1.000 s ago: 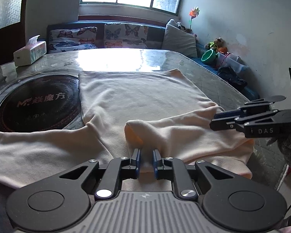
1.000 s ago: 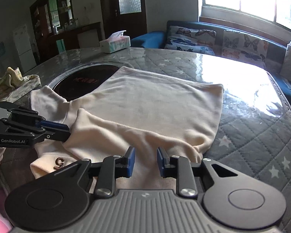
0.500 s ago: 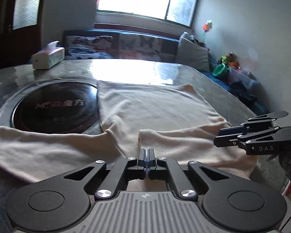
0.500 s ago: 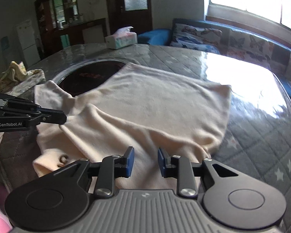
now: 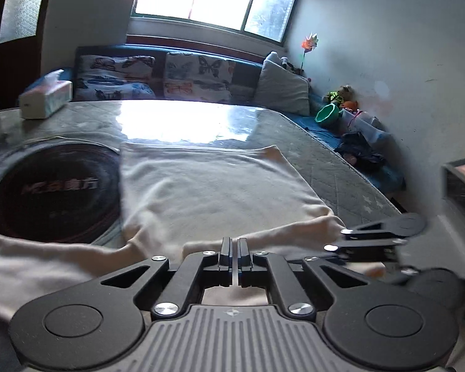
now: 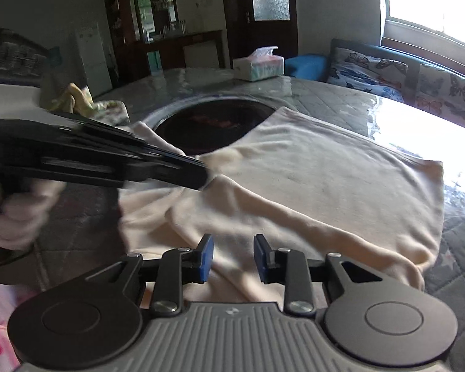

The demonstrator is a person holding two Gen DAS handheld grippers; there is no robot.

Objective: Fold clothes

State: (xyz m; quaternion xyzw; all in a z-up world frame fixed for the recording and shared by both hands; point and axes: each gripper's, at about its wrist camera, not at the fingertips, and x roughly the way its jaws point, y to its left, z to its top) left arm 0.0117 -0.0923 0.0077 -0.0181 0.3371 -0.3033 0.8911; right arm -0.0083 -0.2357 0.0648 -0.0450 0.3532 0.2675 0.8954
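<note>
A cream long-sleeved garment (image 5: 207, 186) lies flat on the quilted table (image 5: 331, 161), with one sleeve (image 6: 263, 204) folded across its near end. My left gripper (image 5: 235, 248) is shut on that sleeve's end. From the right wrist view, the left gripper (image 6: 203, 178) pinches the cuff and holds it slightly off the table. My right gripper (image 6: 233, 257) hovers over the garment's near edge; its jaws are opening, and the blue pads (image 6: 206, 259) press on nothing. In the left wrist view the right gripper (image 5: 341, 238) sits close by, at the sleeve's right part.
A dark round hotplate (image 5: 52, 192) is set into the table, partly under the garment. A tissue box (image 5: 45, 97) stands at the far edge. A crumpled yellowish cloth (image 6: 83, 102) lies at the left. A sofa with butterfly cushions (image 5: 186, 74) runs behind the table.
The left jaws closed on the sleeve's end and rose a little with it. The right gripper moved sideways, closer to the left one, with its jaws slightly wider.
</note>
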